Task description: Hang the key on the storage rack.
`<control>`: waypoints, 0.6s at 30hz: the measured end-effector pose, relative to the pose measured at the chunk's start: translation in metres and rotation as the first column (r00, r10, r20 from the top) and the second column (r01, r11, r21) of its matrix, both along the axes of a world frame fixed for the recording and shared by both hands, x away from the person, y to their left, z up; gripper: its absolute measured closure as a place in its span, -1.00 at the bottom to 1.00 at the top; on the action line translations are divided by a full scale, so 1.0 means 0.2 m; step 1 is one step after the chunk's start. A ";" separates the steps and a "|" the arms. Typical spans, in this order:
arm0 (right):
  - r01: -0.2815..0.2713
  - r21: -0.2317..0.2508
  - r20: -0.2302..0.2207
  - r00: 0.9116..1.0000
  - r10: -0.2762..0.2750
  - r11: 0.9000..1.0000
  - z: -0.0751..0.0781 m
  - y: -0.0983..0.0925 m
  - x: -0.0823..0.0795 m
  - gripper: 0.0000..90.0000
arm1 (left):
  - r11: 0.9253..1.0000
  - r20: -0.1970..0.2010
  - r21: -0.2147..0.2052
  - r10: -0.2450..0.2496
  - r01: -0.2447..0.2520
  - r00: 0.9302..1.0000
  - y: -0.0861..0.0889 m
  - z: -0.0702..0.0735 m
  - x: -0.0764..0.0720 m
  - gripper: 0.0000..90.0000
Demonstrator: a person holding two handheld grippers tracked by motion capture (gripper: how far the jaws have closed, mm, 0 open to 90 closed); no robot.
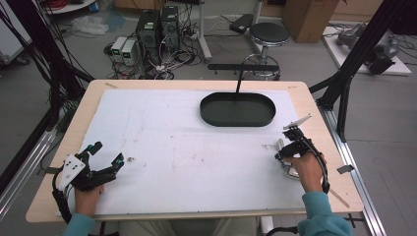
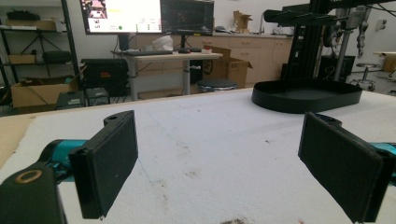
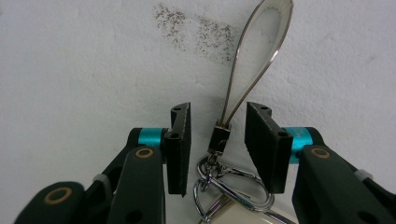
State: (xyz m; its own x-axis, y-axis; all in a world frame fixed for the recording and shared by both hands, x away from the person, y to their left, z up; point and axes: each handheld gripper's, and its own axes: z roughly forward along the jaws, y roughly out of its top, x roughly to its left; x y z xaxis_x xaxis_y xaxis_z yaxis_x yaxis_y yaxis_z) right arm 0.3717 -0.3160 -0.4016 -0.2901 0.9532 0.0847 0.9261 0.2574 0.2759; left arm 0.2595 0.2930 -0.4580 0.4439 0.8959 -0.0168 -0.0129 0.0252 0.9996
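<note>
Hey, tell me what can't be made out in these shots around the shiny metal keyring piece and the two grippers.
- Keyring: lower rings cut off by the right gripper view's bottom edge.
- Keyring in the high view: hidden behind the right gripper.
- Right gripper pads: contact with the keyring unclear.
- Tray: its post's purpose is unclear.

My high view sits above the near edge, looking forward and down over the whole worktop (image 1: 147, 88). My left gripper view rides low, facing level toward the far right, sharing the black tray (image 2: 306, 95) with the high view. My right gripper view looks steeply down, close on the white cover (image 3: 93, 60).
</note>
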 end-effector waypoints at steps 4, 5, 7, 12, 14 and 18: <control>0.007 0.004 -0.014 1.000 -0.007 1.000 -0.01 0.00 0.01 0.47 | 1.000 0.001 0.000 -0.001 0.001 1.000 0.00 0.00 0.00 -0.73; 0.009 0.002 -0.021 1.000 -0.009 1.000 -0.01 0.00 0.01 0.47 | 1.000 0.001 0.000 -0.001 0.001 1.000 0.00 0.00 0.00 -0.73; 0.007 -0.003 -0.028 1.000 -0.007 1.000 -0.01 0.00 0.01 0.47 | 1.000 0.002 -0.001 -0.001 0.001 1.000 0.00 0.00 0.00 -0.73; 0.006 -0.010 -0.050 0.999 -0.007 1.000 -0.03 0.00 0.03 0.58 | 1.000 0.003 0.002 -0.001 0.001 1.000 0.00 0.00 0.00 -0.73; 0.006 -0.015 -0.065 0.998 -0.007 1.000 -0.03 0.00 0.03 0.66 | 1.000 0.002 0.002 -0.001 0.001 1.000 0.00 0.00 0.00 -0.73; -0.003 -0.014 -0.078 0.997 0.002 1.000 -0.04 0.00 0.04 0.80 | 1.000 0.002 0.002 -0.001 0.001 1.000 0.00 0.00 0.00 -0.73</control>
